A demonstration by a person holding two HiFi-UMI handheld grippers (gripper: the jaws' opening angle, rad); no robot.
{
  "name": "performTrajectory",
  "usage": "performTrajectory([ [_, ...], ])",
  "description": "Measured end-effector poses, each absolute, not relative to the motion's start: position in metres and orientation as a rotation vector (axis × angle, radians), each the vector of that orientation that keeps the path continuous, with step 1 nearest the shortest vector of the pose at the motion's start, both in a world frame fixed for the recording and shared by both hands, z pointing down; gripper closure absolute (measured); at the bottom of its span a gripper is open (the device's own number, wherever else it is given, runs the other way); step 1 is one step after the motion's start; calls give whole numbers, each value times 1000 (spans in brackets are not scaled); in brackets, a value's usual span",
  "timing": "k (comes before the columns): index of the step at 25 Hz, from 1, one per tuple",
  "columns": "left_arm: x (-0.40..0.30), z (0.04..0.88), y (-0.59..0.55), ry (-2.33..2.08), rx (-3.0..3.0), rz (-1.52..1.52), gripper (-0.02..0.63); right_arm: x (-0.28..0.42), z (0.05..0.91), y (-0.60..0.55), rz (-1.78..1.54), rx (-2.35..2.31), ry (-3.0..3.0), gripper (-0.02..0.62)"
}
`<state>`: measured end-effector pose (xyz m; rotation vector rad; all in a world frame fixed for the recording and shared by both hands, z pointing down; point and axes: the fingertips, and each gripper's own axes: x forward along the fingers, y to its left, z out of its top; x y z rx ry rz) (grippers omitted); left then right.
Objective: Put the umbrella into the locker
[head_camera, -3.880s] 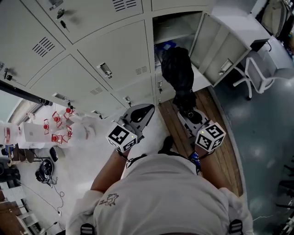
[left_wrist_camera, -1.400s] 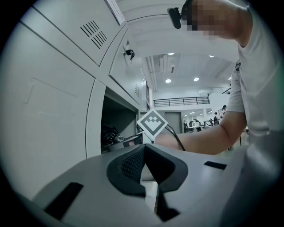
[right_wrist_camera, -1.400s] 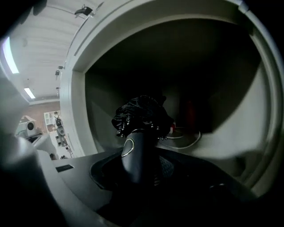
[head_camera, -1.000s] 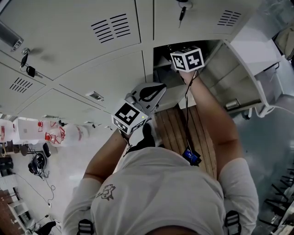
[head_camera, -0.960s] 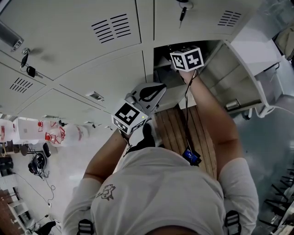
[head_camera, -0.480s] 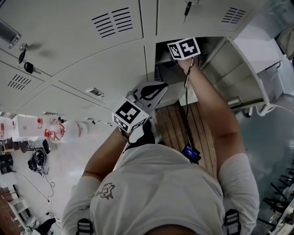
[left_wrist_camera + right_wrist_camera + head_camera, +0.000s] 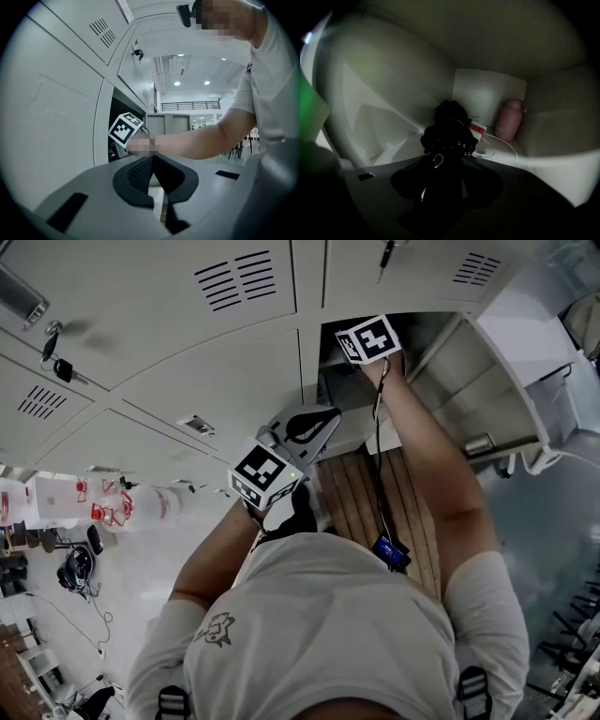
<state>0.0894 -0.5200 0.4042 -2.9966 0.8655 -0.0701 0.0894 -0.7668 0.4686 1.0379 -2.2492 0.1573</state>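
Observation:
The black folded umbrella [image 7: 449, 129] lies inside the open locker compartment [image 7: 427, 334], its strap end toward the back wall. My right gripper [image 7: 446, 185] reaches into that compartment with the umbrella's handle between its jaws. The jaws are opening, and a thin sliver of light shows beside the left pad. In the head view only its marker cube [image 7: 367, 338] and the forearm show at the locker mouth. My left gripper [image 7: 307, 426] hangs level outside, below the compartment, shut with nothing in it.
A pink bottle [image 7: 508, 119] and a white charger with its cable [image 7: 478, 130] sit at the locker's back right. The locker door [image 7: 492, 381] swings open to the right. Closed lockers with keys [image 7: 58, 367] fill the left. A wooden platform [image 7: 361, 493] lies underfoot.
The right gripper has carried the umbrella from in front of the lockers up into the open compartment. Over the last second its cube slid slightly deeper. The left gripper stayed put.

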Motion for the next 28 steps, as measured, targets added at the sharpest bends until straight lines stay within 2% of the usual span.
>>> performTrajectory([
  [4,91,405,-516,854,-2990,-78,594,93,467,-766,139,1071,-2252,353],
  [10,89,405,-511,849,-2994,-74,594,96,459,-757,108,1098,-2280,333],
  [23,102,388,-488,826,-2963,-42,594,121,418,-694,100,1170,-2405,337],
  [28,108,381,-469,834,-2955,-28,594,135,399,-645,67,1171,-2476,394],
])
